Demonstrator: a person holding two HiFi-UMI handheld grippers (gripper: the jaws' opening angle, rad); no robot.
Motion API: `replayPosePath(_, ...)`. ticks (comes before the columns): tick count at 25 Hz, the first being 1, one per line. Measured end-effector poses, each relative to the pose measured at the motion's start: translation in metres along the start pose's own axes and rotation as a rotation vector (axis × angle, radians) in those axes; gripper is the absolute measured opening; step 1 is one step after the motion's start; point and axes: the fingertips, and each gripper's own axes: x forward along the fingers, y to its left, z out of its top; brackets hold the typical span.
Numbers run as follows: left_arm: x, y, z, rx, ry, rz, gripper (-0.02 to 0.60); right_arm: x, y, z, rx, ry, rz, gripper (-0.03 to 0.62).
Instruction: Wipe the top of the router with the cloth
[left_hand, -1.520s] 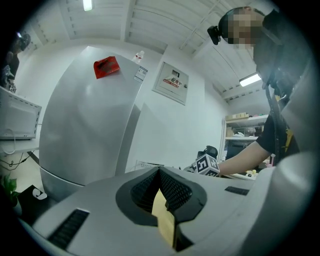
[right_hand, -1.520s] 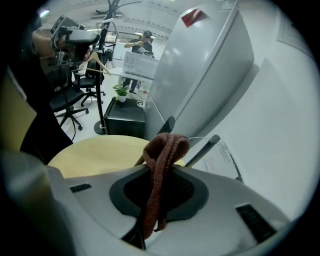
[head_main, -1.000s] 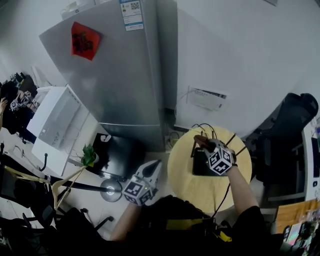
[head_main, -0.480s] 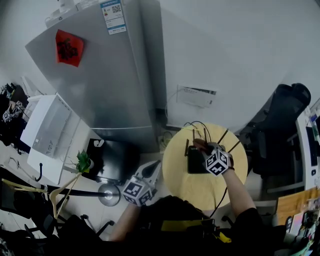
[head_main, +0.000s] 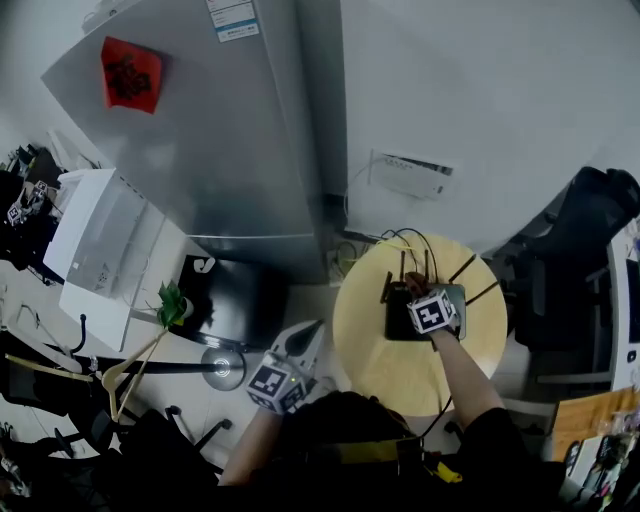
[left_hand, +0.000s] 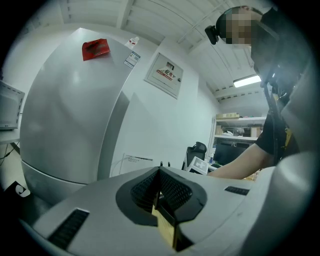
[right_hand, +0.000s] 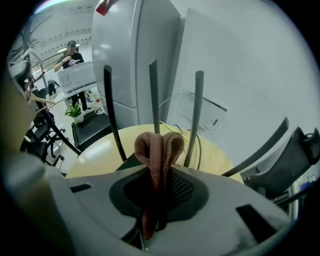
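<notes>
A black router (head_main: 404, 322) with several upright antennas (right_hand: 154, 95) lies on a round yellow table (head_main: 372, 345). My right gripper (head_main: 418, 296) hovers over the router's top, shut on a folded brown cloth (right_hand: 160, 150) that sticks out past its jaws. Part of the router's dark body (right_hand: 129, 161) shows just under the cloth. My left gripper (head_main: 303, 338) hangs off the table's left side above the floor, tilted up toward the fridge. Its jaws (left_hand: 160, 175) are shut with nothing between them.
A silver fridge (head_main: 230, 150) with a red sticker (head_main: 128, 72) stands behind the table. A white wall box (head_main: 412, 175) and cables (head_main: 400, 240) lie behind the router. A black office chair (head_main: 590, 230) is at the right; a round metal base (head_main: 222, 365) and plant (head_main: 172, 305) at the left.
The right gripper with the cloth has shifted a little leftward across the router's top. The left gripper has stayed low beside the table. The head view has swung slightly.
</notes>
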Motion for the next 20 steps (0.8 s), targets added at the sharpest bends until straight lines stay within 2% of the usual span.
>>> replayPosePath(5,-0.01,0.014,-0.011,-0.023,0.032,0.056,0.0,0.029,-0.004,0.002,0.121,0.07,0.031,0.063)
replayPosePath(8,-0.017,0.023,-0.013,-0.045,0.034,0.099,0.0,0.043,-0.002,0.01,0.146,0.074,0.046,0.061)
replayPosePath(11,-0.022,0.031,-0.015,-0.054,0.032,0.129,0.0,0.051,-0.004,0.007,0.215,0.096,0.044,0.063)
replayPosePath(14,-0.025,0.034,-0.018,-0.058,0.032,0.134,0.0,0.053,-0.006,-0.013,0.261,0.154,0.032,0.063)
replayPosePath(20,-0.022,0.036,-0.016,-0.061,0.016,0.117,0.0,0.046,0.001,-0.005,0.311,0.125,0.048,0.063)
